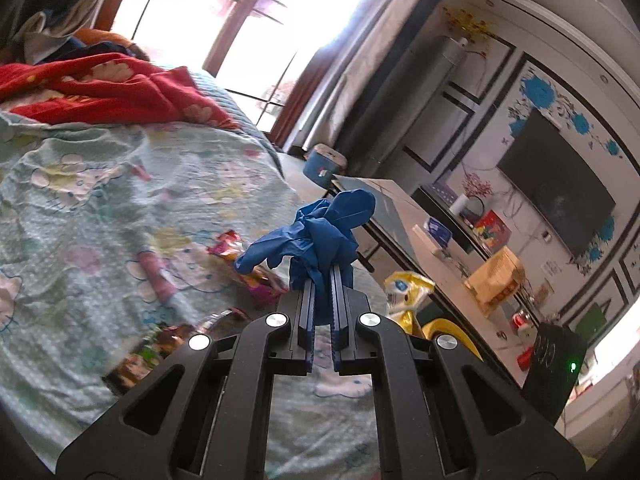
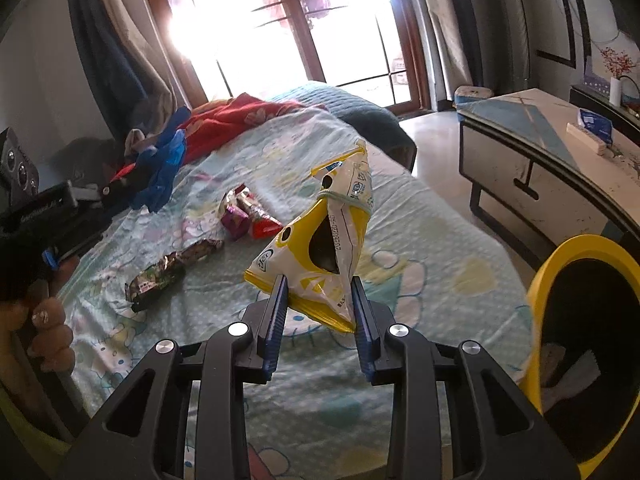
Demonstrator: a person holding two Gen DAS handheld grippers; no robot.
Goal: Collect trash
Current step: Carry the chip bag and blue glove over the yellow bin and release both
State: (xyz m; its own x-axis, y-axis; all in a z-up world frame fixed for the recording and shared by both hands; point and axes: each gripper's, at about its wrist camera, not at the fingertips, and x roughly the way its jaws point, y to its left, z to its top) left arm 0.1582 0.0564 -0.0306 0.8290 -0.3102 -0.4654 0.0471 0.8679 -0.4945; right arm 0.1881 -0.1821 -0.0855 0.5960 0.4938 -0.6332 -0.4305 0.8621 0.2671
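Blue glove [image 1: 320,236] clamped, bed edge [image 1: 280,160] beyond

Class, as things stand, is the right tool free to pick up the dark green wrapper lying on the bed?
Probably not yet: the right tool is shut on a yellow snack bag. The dark green wrapper lies uncovered on the bed.

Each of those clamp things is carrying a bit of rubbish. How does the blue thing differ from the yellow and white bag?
The blue glove is soft, crumpled rubber in one plain colour; the yellow and white bag is stiff printed packaging, torn open.
The left gripper is squeezed almost fully shut on the glove; the right gripper stands wider around the bag's bottom edge.
Both are lifted clear of the bedspread.
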